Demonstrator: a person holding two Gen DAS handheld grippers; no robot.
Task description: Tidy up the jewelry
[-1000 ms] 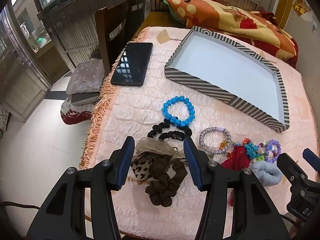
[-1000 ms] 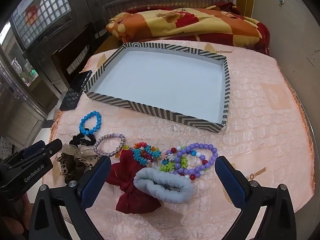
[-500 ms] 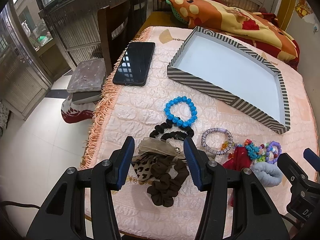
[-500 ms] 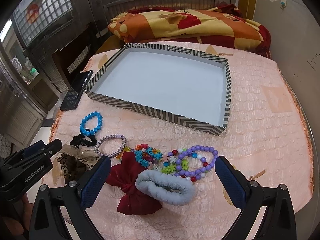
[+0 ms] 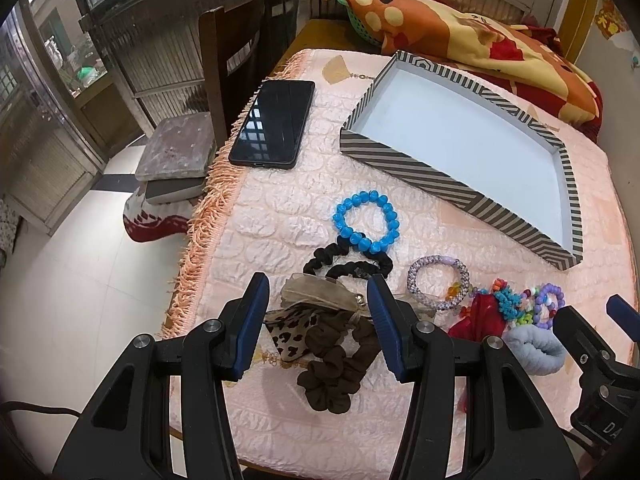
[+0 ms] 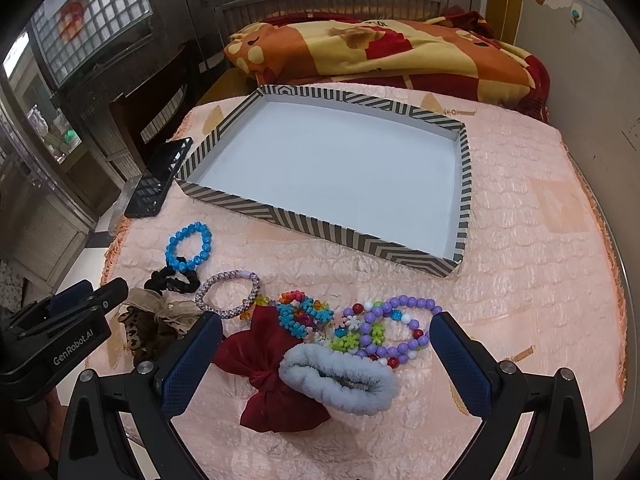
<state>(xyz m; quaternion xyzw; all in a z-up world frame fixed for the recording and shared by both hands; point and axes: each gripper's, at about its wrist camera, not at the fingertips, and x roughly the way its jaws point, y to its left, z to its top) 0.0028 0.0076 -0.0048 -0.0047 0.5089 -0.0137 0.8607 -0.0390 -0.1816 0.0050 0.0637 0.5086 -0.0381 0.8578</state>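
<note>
A striped tray [image 5: 404, 162] [image 6: 320, 232] with a bare white floor lies at the far side of the pink table. In front of it lie a blue bead bracelet [image 5: 366, 222] [image 6: 189, 246], a black scrunchie [image 5: 348, 266], a lilac woven bracelet [image 5: 438, 282] [image 6: 228, 294], a brown scrunchie with a beige bow [image 5: 328, 344], a red bow [image 6: 272, 376], a grey fluffy scrunchie [image 6: 338, 378] and purple and multicolour bead bracelets [image 6: 394, 330]. My left gripper [image 5: 318, 322] is open over the brown scrunchie. My right gripper [image 6: 326, 360] is open wide over the grey scrunchie.
A black phone [image 5: 274, 122] lies at the table's left edge by the orange fringe. A wooden chair [image 5: 224, 68] stands beyond the left edge. A folded orange blanket [image 6: 392, 56] lies behind the tray. A wall runs along the right.
Both grippers have crept slightly forward and down toward the pile. Nothing on the table has moved and both grippers stay open.
</note>
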